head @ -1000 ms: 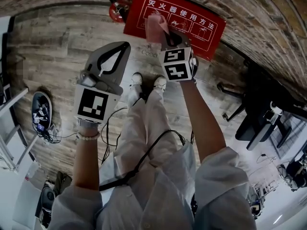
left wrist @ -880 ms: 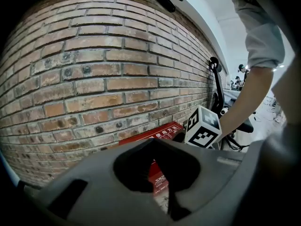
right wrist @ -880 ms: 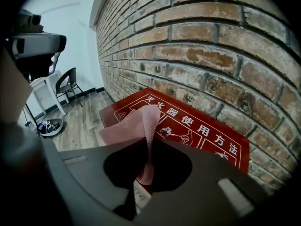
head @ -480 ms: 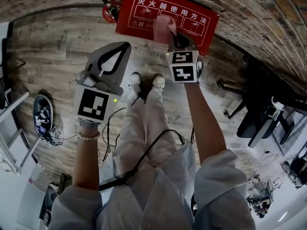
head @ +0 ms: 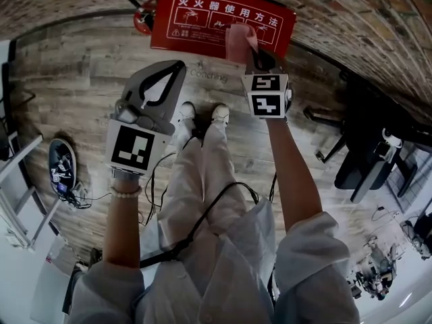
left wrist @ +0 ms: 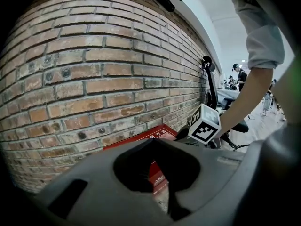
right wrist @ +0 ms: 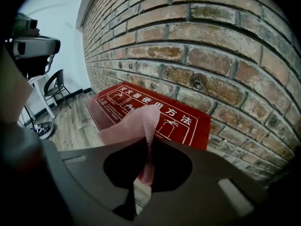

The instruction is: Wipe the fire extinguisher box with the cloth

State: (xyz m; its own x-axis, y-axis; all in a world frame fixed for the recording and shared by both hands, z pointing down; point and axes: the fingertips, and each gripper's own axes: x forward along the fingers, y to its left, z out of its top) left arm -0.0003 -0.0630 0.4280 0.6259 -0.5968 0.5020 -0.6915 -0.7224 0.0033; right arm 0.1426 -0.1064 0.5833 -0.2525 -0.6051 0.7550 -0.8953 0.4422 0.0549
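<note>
The red fire extinguisher box [head: 202, 19] with white print lies against the foot of the brick wall. My right gripper [head: 253, 51] is shut on a pink cloth [head: 239, 40], which lies over the box's right half. In the right gripper view the cloth [right wrist: 138, 121] stands up folded between the closed jaws of the right gripper [right wrist: 146, 142], with the box [right wrist: 178, 121] just beyond. My left gripper [head: 179, 65] is held over the wooden floor short of the box, shut and empty. In the left gripper view, the left gripper [left wrist: 153, 141] points at the box [left wrist: 157, 134].
A red fire extinguisher [head: 143, 15] lies left of the box. A brick wall [head: 351, 12] runs behind the box. A black chair [head: 364, 160] stands at the right. Cables and a bag [head: 61, 171] lie on the floor at the left. The person's shoes [head: 202, 113] are near the box.
My right gripper has carried the pink cloth rightward along the box's top, from its left part toward its right half. The left gripper has stayed where it was.
</note>
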